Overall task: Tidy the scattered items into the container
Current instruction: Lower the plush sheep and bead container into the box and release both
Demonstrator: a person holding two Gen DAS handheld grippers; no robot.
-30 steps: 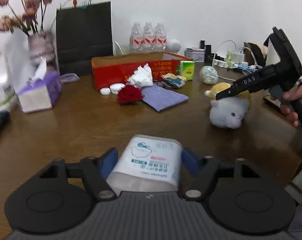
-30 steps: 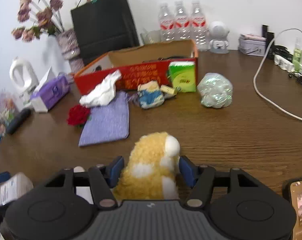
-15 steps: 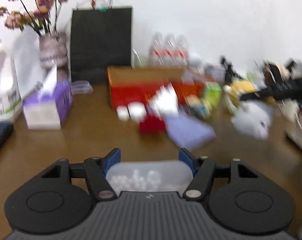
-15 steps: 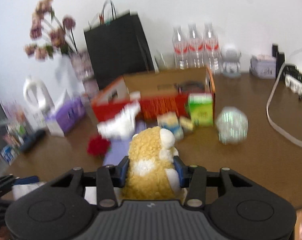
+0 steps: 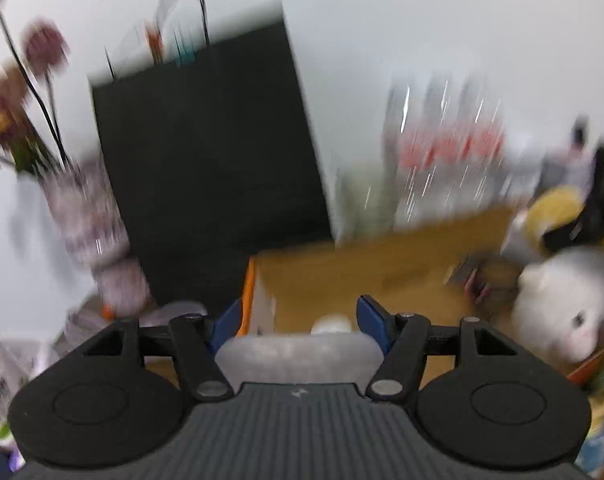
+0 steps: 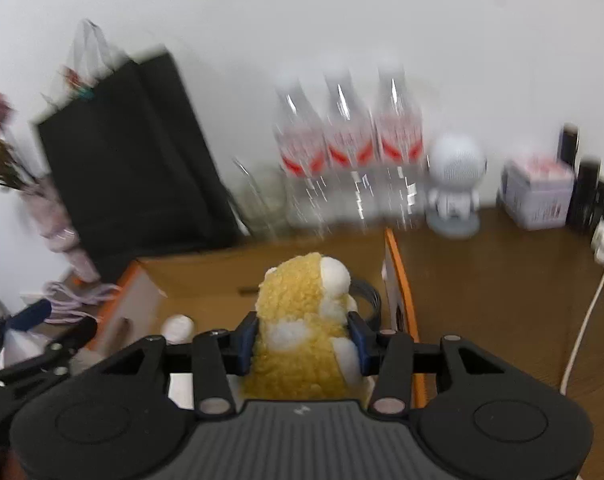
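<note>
The left gripper (image 5: 298, 322) clamps a pale plastic packet (image 5: 298, 354) over the cardboard box (image 5: 382, 268). The right gripper (image 6: 304, 338) squeezes a yellow plush toy (image 6: 302, 320) above the same box.

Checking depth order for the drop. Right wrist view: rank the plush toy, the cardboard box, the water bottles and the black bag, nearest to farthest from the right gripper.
1. Plush toy: between the right gripper's fingers, centre.
2. Cardboard box: just beyond, below the toy.
3. Water bottles: behind the box, centre-right. Black bag: behind the box, left. Too close to call between these two.
</note>
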